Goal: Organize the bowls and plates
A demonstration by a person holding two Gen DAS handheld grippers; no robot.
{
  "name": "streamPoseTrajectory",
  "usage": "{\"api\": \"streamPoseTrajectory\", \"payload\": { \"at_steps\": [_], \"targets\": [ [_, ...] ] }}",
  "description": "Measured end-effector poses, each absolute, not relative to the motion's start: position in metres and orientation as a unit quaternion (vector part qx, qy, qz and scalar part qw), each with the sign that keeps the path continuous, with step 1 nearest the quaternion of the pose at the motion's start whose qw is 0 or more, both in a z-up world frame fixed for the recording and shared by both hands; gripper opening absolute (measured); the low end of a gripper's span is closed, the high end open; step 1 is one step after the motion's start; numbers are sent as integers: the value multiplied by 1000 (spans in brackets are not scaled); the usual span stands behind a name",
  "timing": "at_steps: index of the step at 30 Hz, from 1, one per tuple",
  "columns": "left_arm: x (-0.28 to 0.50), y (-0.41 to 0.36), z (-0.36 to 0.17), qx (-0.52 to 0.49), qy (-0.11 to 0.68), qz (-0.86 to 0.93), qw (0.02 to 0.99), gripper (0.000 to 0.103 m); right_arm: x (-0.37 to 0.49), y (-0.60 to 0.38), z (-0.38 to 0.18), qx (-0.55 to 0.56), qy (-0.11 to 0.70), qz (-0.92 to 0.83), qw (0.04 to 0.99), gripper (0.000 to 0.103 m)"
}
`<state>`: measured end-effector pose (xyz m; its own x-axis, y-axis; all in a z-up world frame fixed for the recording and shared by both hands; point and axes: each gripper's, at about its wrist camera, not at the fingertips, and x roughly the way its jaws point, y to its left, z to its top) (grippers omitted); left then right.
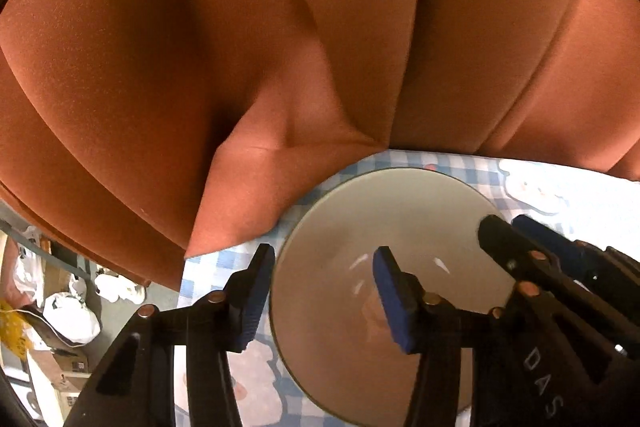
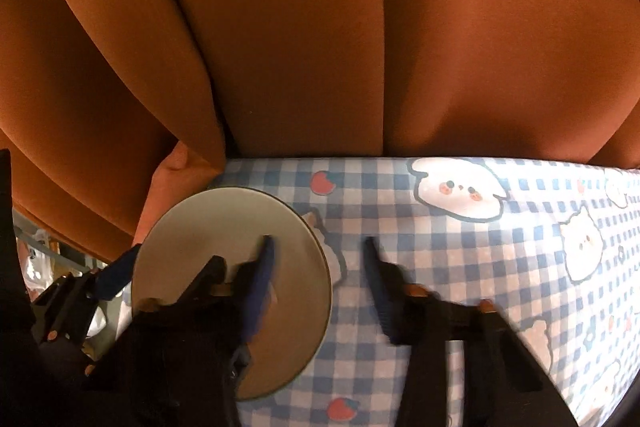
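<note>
A grey-green round plate (image 1: 380, 211) lies flat on the checked tablecloth, near the table's far left corner. My left gripper (image 1: 322, 293) stands open astride the plate's left rim, one blue pad outside it and one over the plate's inside. My right gripper (image 2: 320, 277), blurred, is open astride the right rim of the plate (image 2: 208, 227), its left finger over the plate and its right finger over the cloth. Each gripper shows in the other's view: the right gripper (image 1: 510, 227) at the plate's far right edge, the left gripper (image 2: 124, 267) at its left edge.
An orange curtain (image 2: 320, 47) hangs right behind the table's far edge. The blue-and-white checked tablecloth (image 2: 440, 267) with cartoon animals and strawberries stretches to the right. Left of the table edge, white bags (image 1: 72, 315) and cardboard boxes lie on the floor.
</note>
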<state>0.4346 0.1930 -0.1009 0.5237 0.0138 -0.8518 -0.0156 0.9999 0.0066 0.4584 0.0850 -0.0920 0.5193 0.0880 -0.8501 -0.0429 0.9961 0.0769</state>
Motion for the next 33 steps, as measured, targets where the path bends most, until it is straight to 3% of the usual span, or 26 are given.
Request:
{"api": "streamPoseTrajectory", "payload": {
  "at_steps": [9,22,33],
  "targets": [
    [437,197,-109,0,497,15,868,36,464,88,-105,26,499,46,865,22],
    [435,187,-101,-2,499,10,867,35,461,85,-101,19,502,47,863,22],
    [416,179,-70,-9,477,2,879,35,438,73,-64,23,483,44,874,22]
  ]
}}
